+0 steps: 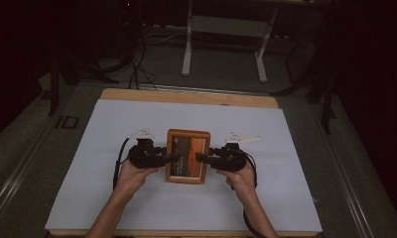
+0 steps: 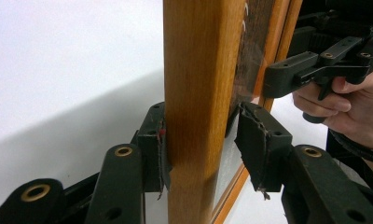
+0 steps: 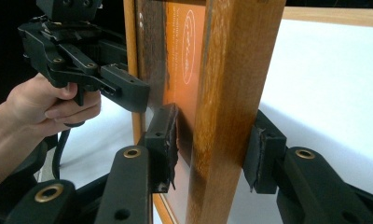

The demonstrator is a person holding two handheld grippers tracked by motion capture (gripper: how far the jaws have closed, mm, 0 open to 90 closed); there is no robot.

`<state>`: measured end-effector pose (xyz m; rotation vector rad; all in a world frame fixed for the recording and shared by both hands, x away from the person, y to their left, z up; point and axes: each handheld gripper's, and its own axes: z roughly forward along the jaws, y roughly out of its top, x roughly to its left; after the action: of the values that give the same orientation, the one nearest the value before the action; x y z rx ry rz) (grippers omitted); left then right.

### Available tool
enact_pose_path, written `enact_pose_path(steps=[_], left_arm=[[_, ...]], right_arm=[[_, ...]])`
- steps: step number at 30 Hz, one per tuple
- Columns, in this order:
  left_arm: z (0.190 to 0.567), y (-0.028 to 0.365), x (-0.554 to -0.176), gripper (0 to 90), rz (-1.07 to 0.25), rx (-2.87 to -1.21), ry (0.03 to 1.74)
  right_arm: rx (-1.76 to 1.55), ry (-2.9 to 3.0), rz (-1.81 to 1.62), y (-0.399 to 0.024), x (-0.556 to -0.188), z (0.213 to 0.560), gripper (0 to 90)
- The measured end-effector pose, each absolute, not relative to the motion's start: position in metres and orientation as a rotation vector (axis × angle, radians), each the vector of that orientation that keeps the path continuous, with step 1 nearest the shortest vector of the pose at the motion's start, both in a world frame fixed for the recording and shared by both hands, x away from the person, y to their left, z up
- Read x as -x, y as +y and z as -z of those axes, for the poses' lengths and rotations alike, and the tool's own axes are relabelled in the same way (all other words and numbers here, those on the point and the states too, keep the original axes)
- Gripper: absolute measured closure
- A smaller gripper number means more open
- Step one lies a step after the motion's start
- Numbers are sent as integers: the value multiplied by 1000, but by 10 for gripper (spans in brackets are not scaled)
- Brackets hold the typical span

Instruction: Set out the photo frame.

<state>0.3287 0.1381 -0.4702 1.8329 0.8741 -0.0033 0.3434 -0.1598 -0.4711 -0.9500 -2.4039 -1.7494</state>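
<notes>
A wooden picture frame (image 1: pixel 187 156) with a glazed front and an orange-and-brown print is located near the middle of the white sheet (image 1: pixel 112 198) covering the table. It is gripped from both sides. The left gripper (image 2: pixel 201 140) is closed on the frame's left rail, one jaw pad against the outer face and the other against the glass side. The right gripper (image 3: pixel 212 149) is closed on the opposite rail in the same manner. Whether the frame is resting on the sheet or is raised clear of it cannot be determined from the high view.

The following risks are judged to apply:

- The worn, frayed pads bear on smooth varnished wood and glass; slippage is likely if grip force is relaxed.
- Excess clamping force on the glass side may crack the pane.
- Unequal movement of the two hands would twist the frame and could pull it from one grip.
- If one side is released first, the frame may swing and strike the table.
</notes>
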Motion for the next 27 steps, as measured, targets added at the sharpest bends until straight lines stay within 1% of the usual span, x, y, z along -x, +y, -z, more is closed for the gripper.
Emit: enact_pose_path(steps=[27], left_arm=[[486, 141, -337, 559, 30, -1837, 925]], right_arm=[[1020, -2367, 1702, -154, -352, 489, 578]])
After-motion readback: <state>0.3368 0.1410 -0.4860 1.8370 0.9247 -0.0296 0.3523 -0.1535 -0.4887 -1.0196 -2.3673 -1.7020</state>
